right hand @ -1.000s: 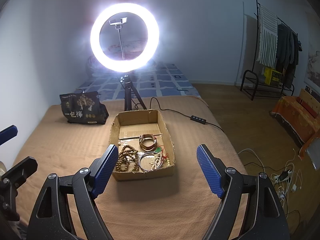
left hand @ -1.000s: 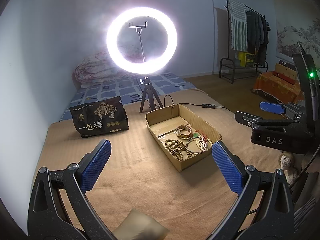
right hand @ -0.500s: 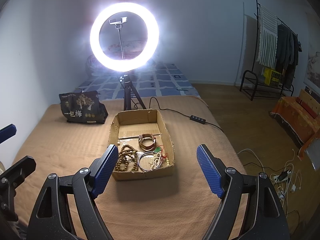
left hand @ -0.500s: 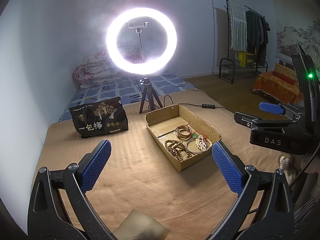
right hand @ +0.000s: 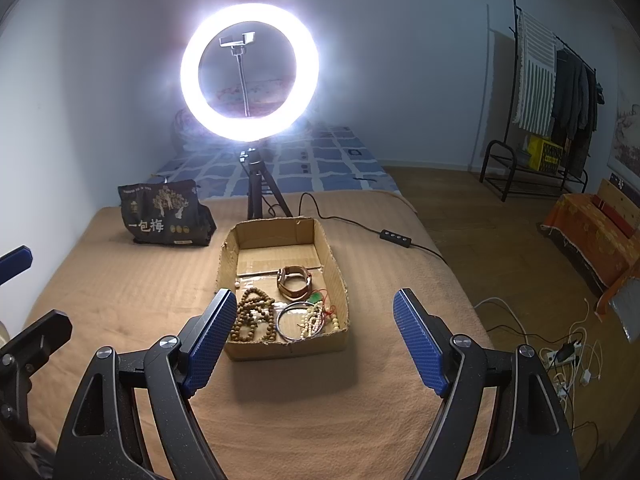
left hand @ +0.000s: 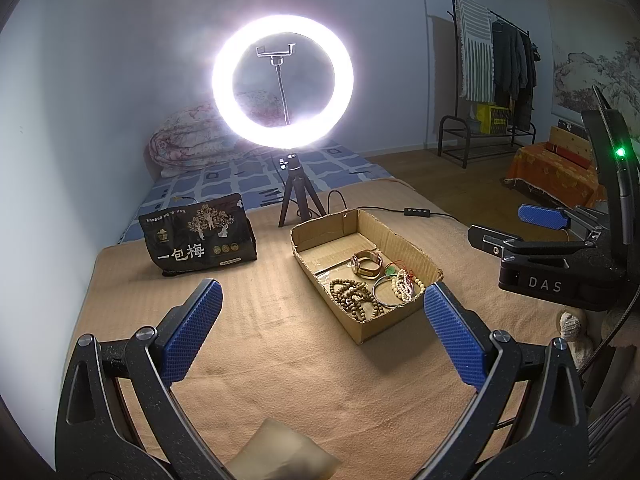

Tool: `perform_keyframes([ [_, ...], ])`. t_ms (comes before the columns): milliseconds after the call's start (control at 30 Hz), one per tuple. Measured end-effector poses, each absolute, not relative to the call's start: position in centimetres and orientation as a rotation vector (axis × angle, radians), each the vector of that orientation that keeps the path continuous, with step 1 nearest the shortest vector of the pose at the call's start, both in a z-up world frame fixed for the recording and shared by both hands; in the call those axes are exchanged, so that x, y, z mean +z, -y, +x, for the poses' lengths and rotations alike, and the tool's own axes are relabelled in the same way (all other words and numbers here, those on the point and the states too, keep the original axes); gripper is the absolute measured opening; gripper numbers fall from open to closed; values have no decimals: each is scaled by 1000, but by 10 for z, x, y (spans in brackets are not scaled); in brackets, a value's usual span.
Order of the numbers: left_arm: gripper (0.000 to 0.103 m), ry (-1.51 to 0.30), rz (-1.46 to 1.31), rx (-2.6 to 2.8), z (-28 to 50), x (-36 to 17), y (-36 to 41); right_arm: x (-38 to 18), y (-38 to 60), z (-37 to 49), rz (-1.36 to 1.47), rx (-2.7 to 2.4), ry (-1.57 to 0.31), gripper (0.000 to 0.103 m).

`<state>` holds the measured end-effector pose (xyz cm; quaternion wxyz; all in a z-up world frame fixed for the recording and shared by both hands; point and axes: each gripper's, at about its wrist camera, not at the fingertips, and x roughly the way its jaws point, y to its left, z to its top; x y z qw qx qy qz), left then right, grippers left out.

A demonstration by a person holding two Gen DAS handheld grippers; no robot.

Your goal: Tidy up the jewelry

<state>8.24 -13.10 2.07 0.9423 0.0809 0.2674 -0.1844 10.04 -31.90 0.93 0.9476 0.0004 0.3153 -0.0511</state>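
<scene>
A shallow cardboard box (right hand: pixel 332 254) (left hand: pixel 404 240) lies on a tan blanket. Inside it are a brown-strap watch (right hand: pixel 295 278) (left hand: pixel 366 265), dark wooden bead strings (right hand: pixel 254 316) (left hand: pixel 354 300), a metal bangle (right hand: pixel 294 320) (left hand: pixel 386 290) and pale beads with a red cord (right hand: pixel 320 318) (left hand: pixel 404 284). My right gripper (right hand: pixel 316 336) hovers open just before the box's near end, nothing between its blue pads. My left gripper (left hand: pixel 322 332) is open too, left of and nearer than the box. The right gripper (left hand: pixel 532 226) shows side-on at the right of the left wrist view.
A lit ring light on a small tripod (right hand: pixel 250 74) stands behind the box, its cable and switch (right hand: pixel 394 238) trailing right. A black snack bag (right hand: pixel 166 216) sits at the back left. A pale object (left hand: pixel 280 456) lies close below the left gripper. Cables (right hand: pixel 560 356) litter the floor at right.
</scene>
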Motion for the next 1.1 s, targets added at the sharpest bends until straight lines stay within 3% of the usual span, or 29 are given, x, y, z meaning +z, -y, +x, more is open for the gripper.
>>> perform_keyframes([
  [1100,103,-516,182,-371,76,22,137,5,321,95,-8,-100,-652,81],
])
